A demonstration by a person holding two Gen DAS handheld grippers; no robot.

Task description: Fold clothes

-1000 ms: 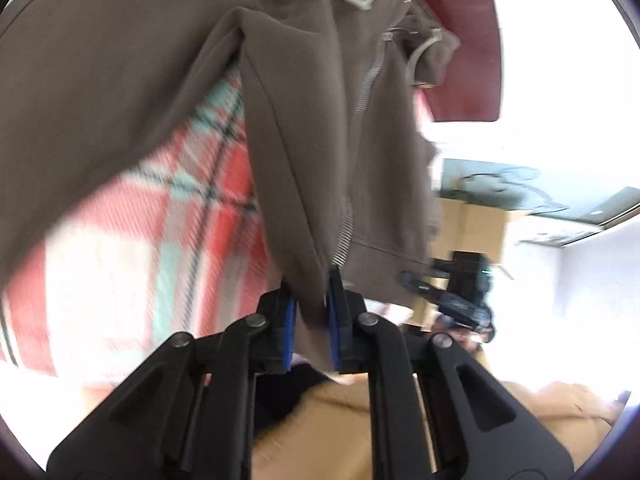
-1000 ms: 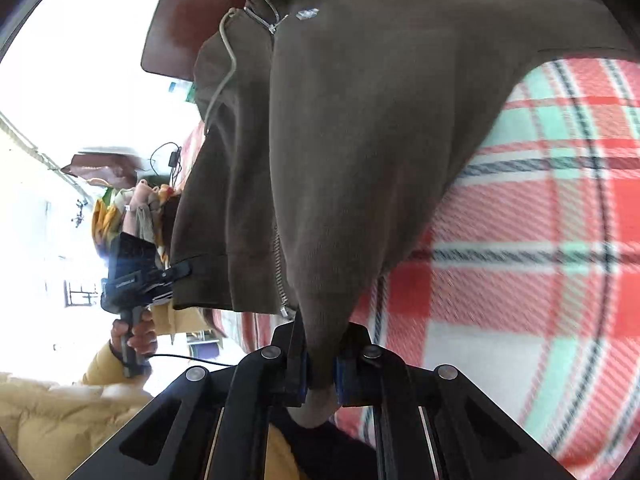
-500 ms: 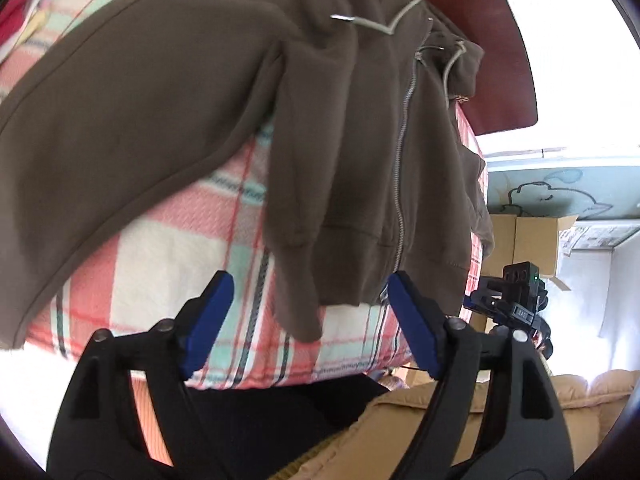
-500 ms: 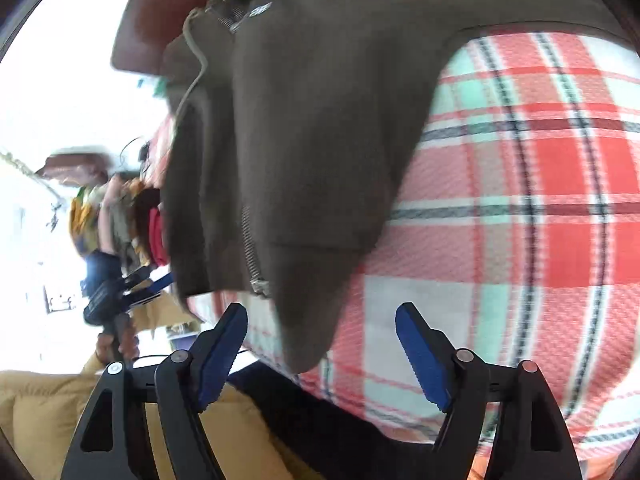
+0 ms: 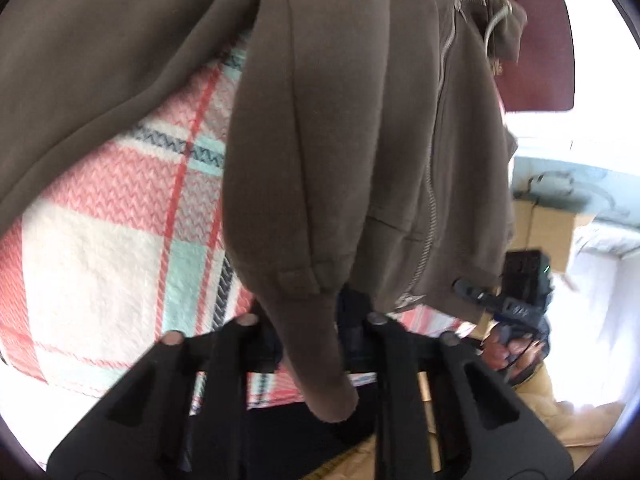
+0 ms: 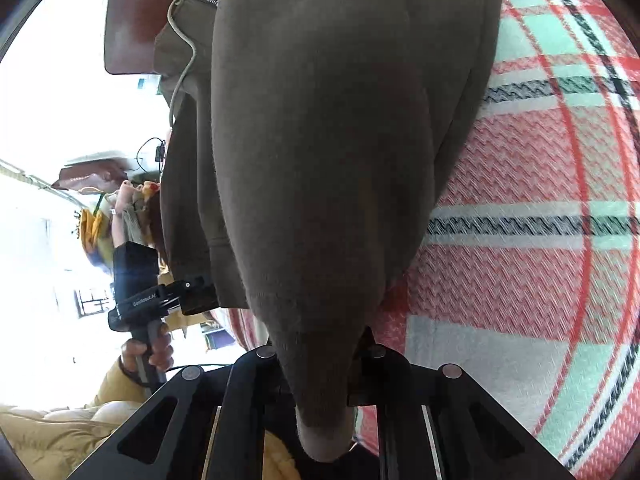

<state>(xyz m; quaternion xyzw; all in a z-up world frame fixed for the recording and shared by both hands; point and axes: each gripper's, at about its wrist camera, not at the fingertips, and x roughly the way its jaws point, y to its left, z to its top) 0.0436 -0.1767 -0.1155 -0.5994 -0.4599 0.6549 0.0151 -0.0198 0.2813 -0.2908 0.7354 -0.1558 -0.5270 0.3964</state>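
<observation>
Left wrist view: my left claw (image 5: 310, 344) is clamped on a cuff-like hem end of the brown zip hoodie (image 5: 360, 128), the tip of the fabric poking out toward the camera past the fingers. The hoodie drapes over the red, white and mint plaid blanket (image 5: 120, 216), zipper (image 5: 430, 200) running down its front, drawstring (image 5: 496, 28) near the top edge. My other claw shows at right, hand on its handle. Half a second ago these fingers stood wide apart with the cuff lying loose between them; now they have closed on it, much as they held it a second ago. Right wrist view: my right claw (image 6: 320, 364) pinches the other cuff end of the same hoodie (image 6: 320, 140), cloth bulging over the fingers. The plaid blanket (image 6: 540, 240) fills the right side; the left claw is visible at left beside the hem. This one was also open half a second ago and is now shut on cloth. Risks, as I judge them: both grips look shallow, near the fabric edge, so a quick lift could pull a cuff free; uneven pulling would skew the fold; the drawstring could trail or snag under a layer.
</observation>
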